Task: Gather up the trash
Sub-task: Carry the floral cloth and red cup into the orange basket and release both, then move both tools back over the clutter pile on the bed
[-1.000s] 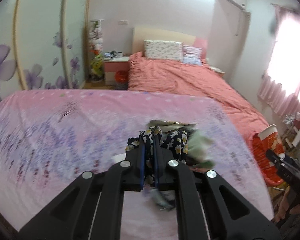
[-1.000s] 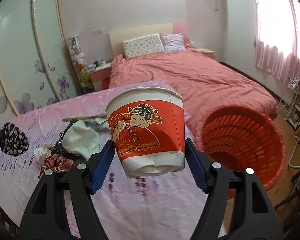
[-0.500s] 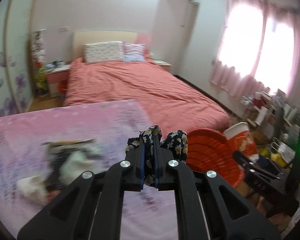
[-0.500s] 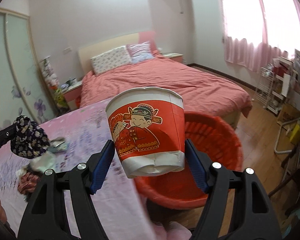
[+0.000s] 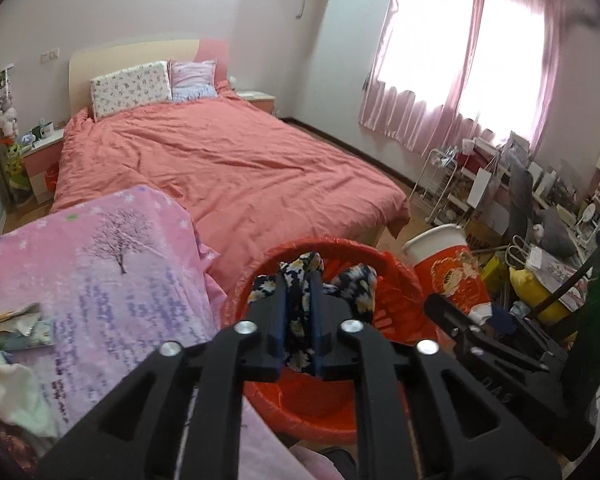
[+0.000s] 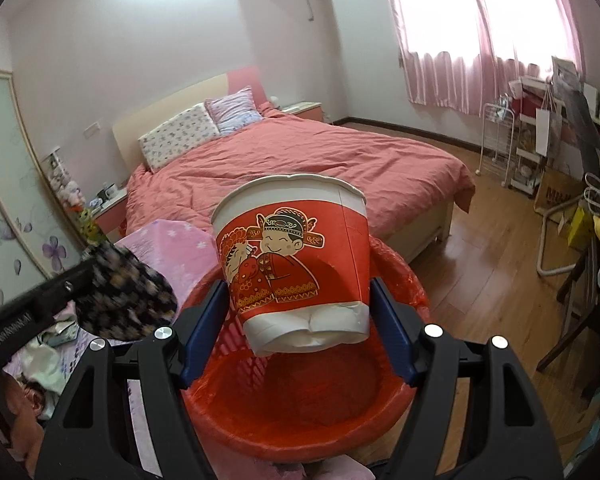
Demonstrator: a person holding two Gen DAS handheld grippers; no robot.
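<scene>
My left gripper (image 5: 299,320) is shut on a dark floral cloth (image 5: 300,280) and holds it over the red basket (image 5: 396,276). It also shows in the right wrist view (image 6: 128,304). My right gripper (image 6: 298,328) is shut on a red-and-white paper cup (image 6: 296,256) with a cartoon couple, held above the red basket (image 6: 300,412). The cup also shows in the left wrist view (image 5: 448,268), at the basket's right.
A pink flowered bedspread (image 5: 100,264) lies on the left with several scraps of cloth and paper (image 5: 16,328) on it. A red-covered bed (image 5: 220,160) stands behind. Cluttered racks and bags (image 5: 540,216) line the right wall under the window.
Both grippers have swung right, from over the pink bedspread and trash pile to over the red basket. The cloth and the cup stay gripped.
</scene>
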